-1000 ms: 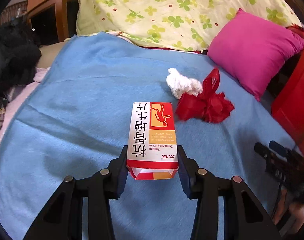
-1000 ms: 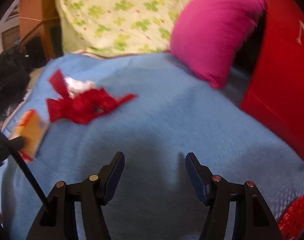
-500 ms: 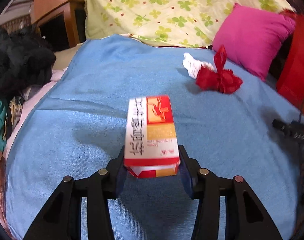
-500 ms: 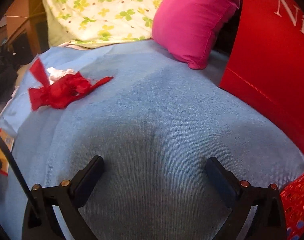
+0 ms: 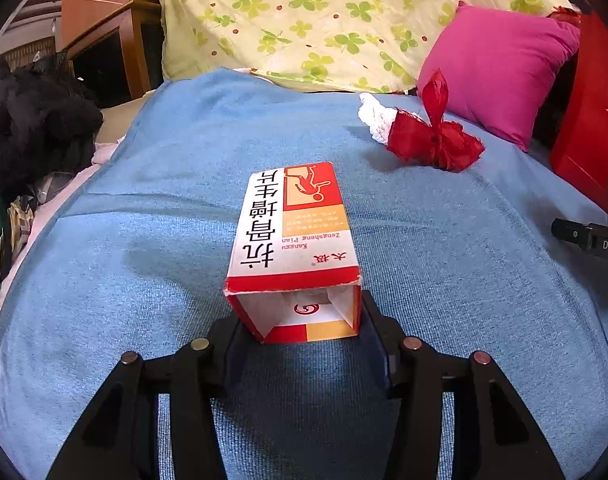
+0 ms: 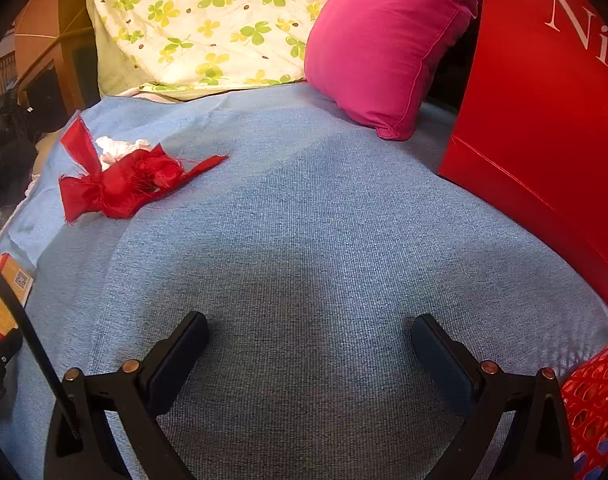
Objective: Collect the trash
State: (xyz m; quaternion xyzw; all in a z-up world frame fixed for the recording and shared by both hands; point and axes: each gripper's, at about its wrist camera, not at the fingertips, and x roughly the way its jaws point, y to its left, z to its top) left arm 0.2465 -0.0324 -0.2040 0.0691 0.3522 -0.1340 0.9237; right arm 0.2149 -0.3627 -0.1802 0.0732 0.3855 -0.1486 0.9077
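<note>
The left gripper [image 5: 302, 324] is clenched on the near, torn-open end of a red, white and orange medicine box [image 5: 294, 236], one black finger pressed against each side wall, and the box juts forward from the fingers, lifted above the blue blanket [image 5: 152, 248], its printed face up and the flap end gaping toward the camera. Beyond the box and to its right, a crumpled red ribbon scrap [image 5: 435, 140] lies on the blanket touching a wad of white tissue [image 5: 373, 120], both just in front of the pink pillow [image 5: 499, 68]. The right gripper [image 6: 309, 344] is spread wide and grasps nothing, its fingers poised over bare blanket, apart from everything. To the right of the pillow stands a red paper bag [image 6: 543, 120], and a red mesh basket [image 6: 595, 404] shows beside the right finger
</note>
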